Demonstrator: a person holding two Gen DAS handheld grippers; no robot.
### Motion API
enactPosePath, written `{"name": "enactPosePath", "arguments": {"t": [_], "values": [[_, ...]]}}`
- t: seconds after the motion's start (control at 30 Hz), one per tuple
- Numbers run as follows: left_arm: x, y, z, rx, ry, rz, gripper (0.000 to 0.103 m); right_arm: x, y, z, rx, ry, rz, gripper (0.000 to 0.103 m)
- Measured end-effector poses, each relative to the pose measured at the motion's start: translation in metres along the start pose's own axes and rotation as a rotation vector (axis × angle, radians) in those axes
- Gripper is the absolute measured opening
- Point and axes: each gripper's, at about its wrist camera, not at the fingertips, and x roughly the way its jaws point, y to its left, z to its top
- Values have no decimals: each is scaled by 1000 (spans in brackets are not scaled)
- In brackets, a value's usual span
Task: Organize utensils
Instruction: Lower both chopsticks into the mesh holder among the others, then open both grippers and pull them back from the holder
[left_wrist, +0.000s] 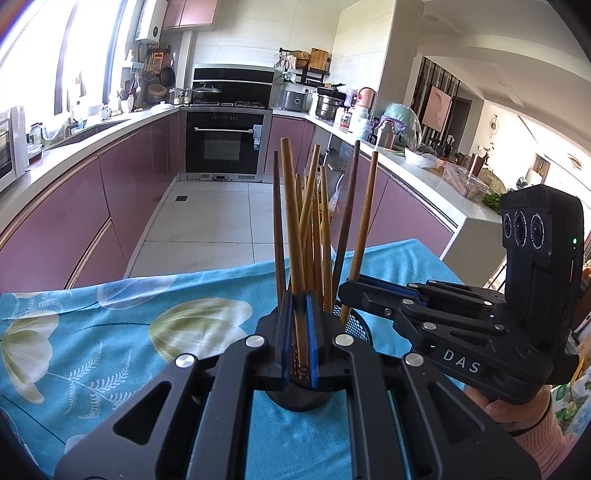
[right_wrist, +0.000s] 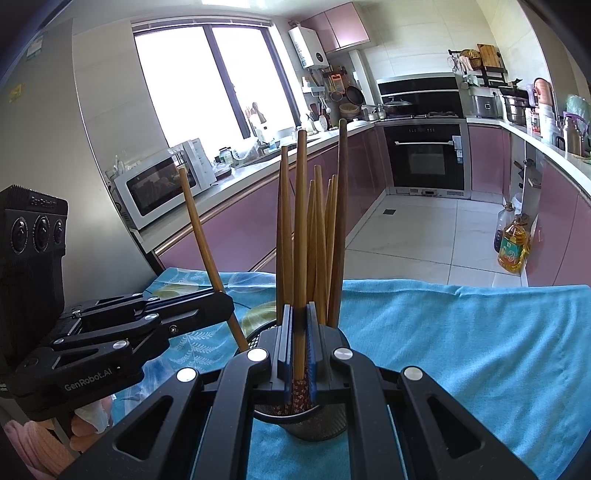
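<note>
A black mesh utensil cup (left_wrist: 354, 325) (right_wrist: 317, 424) stands on the blue floral cloth (left_wrist: 110, 332) (right_wrist: 461, 350) and holds several upright wooden chopsticks (left_wrist: 317, 229) (right_wrist: 321, 229). My left gripper (left_wrist: 300, 343) is shut on one chopstick (left_wrist: 291, 221) just above the cup; it also shows in the right wrist view (right_wrist: 218, 306). My right gripper (right_wrist: 300, 350) is shut on another chopstick (right_wrist: 301, 221) over the cup; in the left wrist view it (left_wrist: 351, 291) comes in from the right, holding a leaning chopstick (left_wrist: 365, 221).
The cloth-covered table ends at a far edge (left_wrist: 221, 269) with tiled kitchen floor beyond. Pink cabinets, an oven (left_wrist: 223, 142), a microwave (right_wrist: 159, 188) and cluttered counters ring the room. Oil bottles (right_wrist: 511, 247) stand on the floor at right.
</note>
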Motion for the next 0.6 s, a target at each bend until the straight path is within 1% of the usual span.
{"name": "enactPosePath", "arguments": {"t": [0.27,0.53,0.57,0.6], "values": [[17,12,-1,-26,44,-31,8,5,-1,1,6,8,-3,8],[19,14,-8,-25,42,-34,8,6,-2,-2,14,14,-4,8],[18,14,-10,-27,39,-34,11,5,-2,-2,14,15,-3,8],[18,15,-10,-30,37,-37,11,5,-2,-3,14,16,-3,9]]}}
